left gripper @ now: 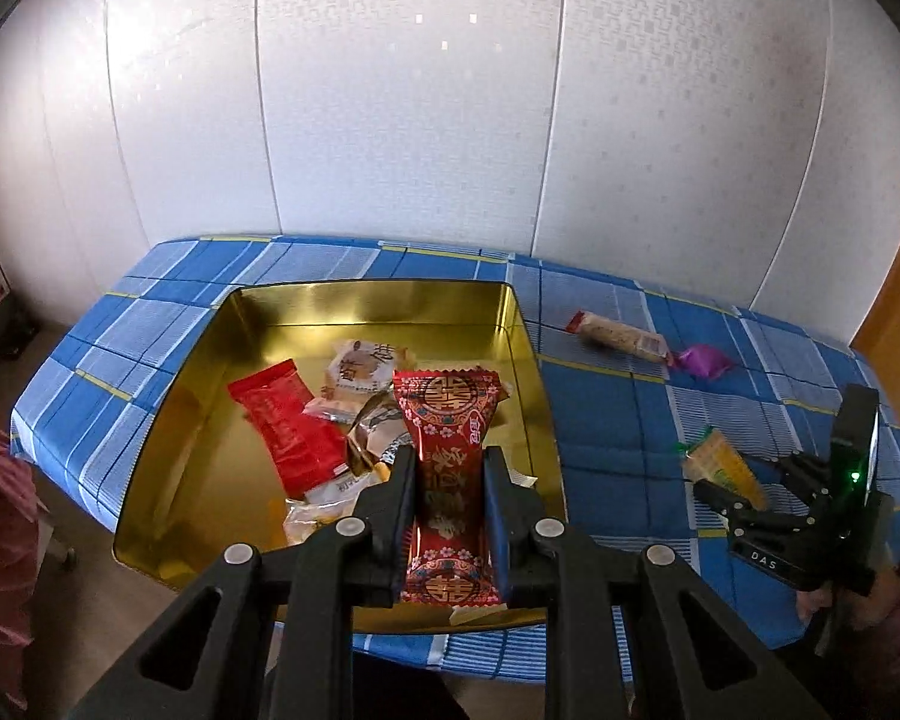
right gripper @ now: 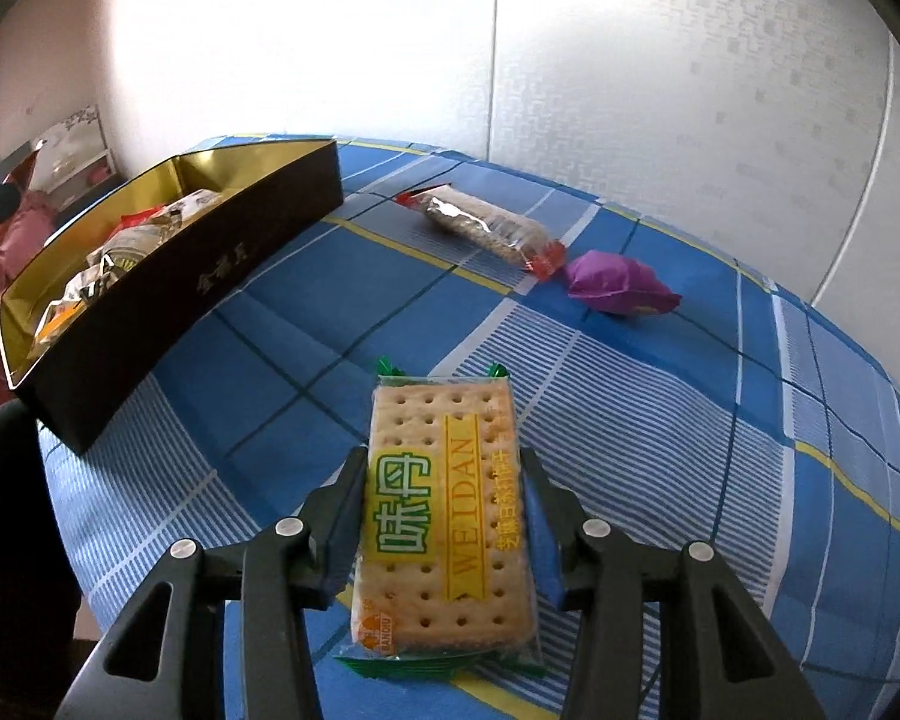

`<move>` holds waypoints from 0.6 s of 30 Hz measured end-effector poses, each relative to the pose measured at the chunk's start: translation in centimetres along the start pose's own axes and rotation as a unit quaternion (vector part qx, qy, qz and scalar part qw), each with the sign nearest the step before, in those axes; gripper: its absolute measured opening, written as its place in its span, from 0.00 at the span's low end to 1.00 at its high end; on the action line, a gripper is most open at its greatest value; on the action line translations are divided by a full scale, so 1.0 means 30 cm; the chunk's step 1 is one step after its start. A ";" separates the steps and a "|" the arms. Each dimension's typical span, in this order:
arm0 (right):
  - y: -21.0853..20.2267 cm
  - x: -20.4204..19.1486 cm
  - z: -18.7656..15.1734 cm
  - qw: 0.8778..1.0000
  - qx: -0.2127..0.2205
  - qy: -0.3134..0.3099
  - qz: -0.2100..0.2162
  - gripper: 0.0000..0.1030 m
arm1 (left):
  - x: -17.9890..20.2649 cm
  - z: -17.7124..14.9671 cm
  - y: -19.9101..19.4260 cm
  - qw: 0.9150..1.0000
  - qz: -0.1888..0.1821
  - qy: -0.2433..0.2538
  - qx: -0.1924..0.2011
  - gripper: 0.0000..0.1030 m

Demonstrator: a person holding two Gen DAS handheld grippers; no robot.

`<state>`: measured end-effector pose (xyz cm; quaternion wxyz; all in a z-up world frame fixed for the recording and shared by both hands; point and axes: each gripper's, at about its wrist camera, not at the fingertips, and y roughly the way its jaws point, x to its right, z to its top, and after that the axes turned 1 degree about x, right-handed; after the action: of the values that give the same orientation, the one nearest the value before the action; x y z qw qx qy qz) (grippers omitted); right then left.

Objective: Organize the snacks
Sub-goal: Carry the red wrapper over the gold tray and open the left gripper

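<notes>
Left tool [left gripper: 448, 498] pinched a red candy packet [left gripper: 448, 474] above the gold tin [left gripper: 168, 420]; right tool [right gripper: 444, 516] clamped a cracker pack [right gripper: 444, 516], with a wafer bar [right gripper: 480, 227] and purple sweet [right gripper: 615, 283] beyond.

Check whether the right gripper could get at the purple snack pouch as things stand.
Probably not yet: the right gripper is shut on the Weidan cracker pack. Otherwise the way looks free, since the purple snack pouch lies alone on the checked cloth ahead.
</notes>
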<state>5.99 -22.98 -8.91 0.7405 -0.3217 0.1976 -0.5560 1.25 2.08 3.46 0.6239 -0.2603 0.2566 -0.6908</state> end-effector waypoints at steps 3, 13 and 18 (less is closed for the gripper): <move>0.001 0.009 0.003 1.000 0.000 0.015 -0.014 0.46 | -0.010 -0.007 0.000 1.000 0.003 -0.003 -0.001 0.20; 0.001 0.023 0.006 0.999 0.000 0.037 -0.029 0.46 | -0.047 -0.039 0.041 1.000 0.009 -0.017 -0.018 0.20; 0.000 0.018 0.006 0.999 0.000 0.038 -0.031 0.46 | -0.088 -0.057 0.056 0.999 0.022 -0.027 -0.024 0.20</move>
<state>6.26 -23.44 -8.74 0.7150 -0.3067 0.2155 -0.5902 1.56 4.61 0.96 0.6393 -0.2883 0.2618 -0.6631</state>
